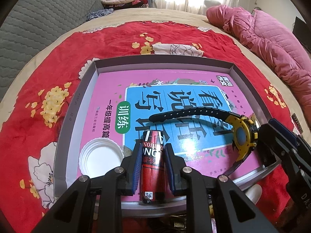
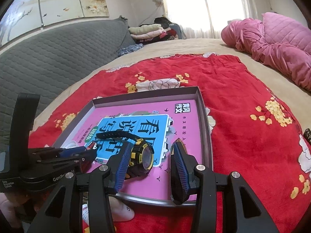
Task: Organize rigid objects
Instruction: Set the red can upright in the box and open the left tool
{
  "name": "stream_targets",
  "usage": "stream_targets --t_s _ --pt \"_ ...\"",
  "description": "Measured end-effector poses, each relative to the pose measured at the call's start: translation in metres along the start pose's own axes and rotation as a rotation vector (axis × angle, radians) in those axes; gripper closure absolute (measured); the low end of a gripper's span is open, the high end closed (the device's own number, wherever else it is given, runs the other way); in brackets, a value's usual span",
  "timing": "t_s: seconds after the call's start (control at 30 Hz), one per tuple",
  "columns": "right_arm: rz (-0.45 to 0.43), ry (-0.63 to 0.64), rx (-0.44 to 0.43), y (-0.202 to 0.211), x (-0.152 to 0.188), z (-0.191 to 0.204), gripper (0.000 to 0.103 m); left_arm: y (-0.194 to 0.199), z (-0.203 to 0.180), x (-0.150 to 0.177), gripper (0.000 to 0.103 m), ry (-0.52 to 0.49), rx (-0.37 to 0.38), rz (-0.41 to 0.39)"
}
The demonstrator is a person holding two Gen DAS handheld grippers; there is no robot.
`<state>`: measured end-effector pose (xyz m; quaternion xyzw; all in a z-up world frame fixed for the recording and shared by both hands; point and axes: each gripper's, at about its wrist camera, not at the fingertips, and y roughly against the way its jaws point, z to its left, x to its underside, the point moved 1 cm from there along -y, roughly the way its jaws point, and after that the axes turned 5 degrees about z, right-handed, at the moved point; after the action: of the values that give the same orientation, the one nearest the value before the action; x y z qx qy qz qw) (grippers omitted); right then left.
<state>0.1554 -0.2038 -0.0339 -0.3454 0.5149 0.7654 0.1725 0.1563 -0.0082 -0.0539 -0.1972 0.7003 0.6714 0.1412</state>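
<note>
The grey tray lies on a red flowered cloth on the bed, with a pink book flat on its bottom. The left hand-held gripper is closed narrowly on a red battery over the near edge of the tray. Left of the battery a white lid rests on the book. The right hand-held gripper stands half wide over the tray's near right part, and its left pad touches the yellow watch, which lies on the book.
</note>
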Motion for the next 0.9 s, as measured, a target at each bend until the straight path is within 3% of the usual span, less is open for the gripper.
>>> stream_targets --t_s 0.17,0.9 --pt "-0.017 0.001 0.003 0.003 -0.001 0.000 0.050 0.003 0.002 0.001 0.080 0.007 0.016 0.008" --pt "-0.017 0.033 0.021 0.006 0.003 0.004 0.043 0.029 0.011 0.008 0.080 0.025 0.047 -0.012"
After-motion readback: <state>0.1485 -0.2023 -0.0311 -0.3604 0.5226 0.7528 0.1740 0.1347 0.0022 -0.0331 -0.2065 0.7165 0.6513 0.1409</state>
